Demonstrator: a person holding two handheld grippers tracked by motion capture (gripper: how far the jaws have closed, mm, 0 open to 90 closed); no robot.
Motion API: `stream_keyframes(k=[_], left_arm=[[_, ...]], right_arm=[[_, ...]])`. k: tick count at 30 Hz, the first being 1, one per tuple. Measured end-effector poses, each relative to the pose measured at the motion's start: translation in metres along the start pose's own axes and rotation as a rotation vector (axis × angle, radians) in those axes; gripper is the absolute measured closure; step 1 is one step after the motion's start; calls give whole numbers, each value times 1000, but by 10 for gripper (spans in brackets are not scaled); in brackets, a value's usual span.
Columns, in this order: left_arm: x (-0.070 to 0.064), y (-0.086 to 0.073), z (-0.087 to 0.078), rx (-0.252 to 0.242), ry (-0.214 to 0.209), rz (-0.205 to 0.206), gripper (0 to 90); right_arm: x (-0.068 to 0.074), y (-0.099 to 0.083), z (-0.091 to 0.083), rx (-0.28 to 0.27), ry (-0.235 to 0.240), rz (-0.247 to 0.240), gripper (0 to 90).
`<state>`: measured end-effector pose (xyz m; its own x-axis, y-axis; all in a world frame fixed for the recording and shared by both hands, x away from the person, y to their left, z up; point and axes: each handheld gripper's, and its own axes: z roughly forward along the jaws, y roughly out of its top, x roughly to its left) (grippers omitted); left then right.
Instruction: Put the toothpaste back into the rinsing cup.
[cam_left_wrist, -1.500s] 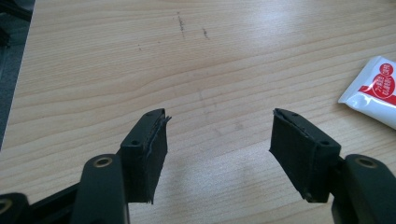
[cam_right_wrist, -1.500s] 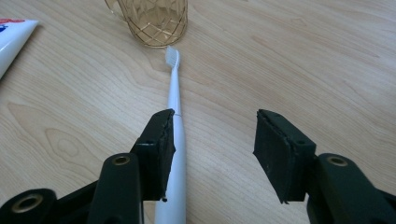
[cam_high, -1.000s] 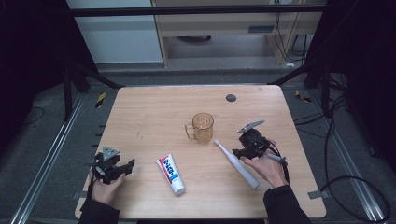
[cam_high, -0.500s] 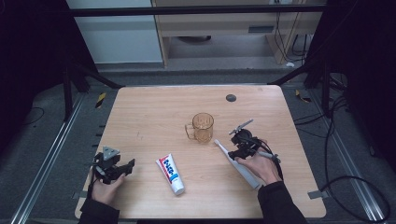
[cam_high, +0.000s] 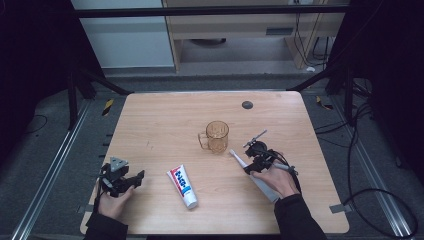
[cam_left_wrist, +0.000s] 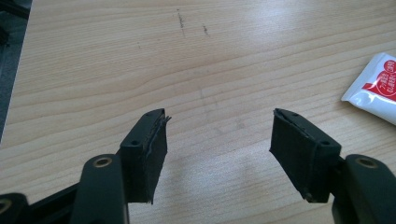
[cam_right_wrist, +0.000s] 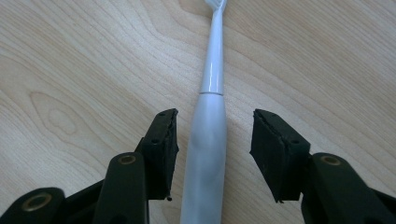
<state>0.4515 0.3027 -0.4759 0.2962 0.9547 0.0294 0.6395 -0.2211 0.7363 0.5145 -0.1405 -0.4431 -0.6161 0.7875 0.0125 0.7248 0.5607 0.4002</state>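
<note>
A white electric toothbrush (cam_right_wrist: 210, 135) lies flat on the wooden table (cam_high: 160, 120), seen also in the high view as the toothbrush (cam_high: 241, 160), head pointing toward the cup. My right gripper (cam_right_wrist: 214, 135) is open, its jaws on either side of the handle with a gap on each side; from above the right gripper (cam_high: 254, 161) sits over the brush. An amber plastic cup (cam_high: 216, 136) with a handle stands upright just beyond. A white, red and blue toothpaste tube (cam_high: 183, 186) lies near the front; its end (cam_left_wrist: 375, 91) shows at the right. My left gripper (cam_left_wrist: 217, 135) is open over bare wood, at front left (cam_high: 131, 179).
A small dark round disc (cam_high: 247, 105) sits at the table's far side. Black frame posts and cables surround the table, with grey floor beyond its edges. Bare wood stretches across the left and far half of the top.
My right gripper has moved left and down from beside the toothbrush until its jaws straddle the handle. The left gripper, cup and tube have stayed put.
</note>
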Motion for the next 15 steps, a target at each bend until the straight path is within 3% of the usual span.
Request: stream_keyframes(k=[15], left_arm=[[0, 0, 1, 5, -3, -1, 354]], right_arm=[[-2, 0, 16, 70, 12, 9, 532]])
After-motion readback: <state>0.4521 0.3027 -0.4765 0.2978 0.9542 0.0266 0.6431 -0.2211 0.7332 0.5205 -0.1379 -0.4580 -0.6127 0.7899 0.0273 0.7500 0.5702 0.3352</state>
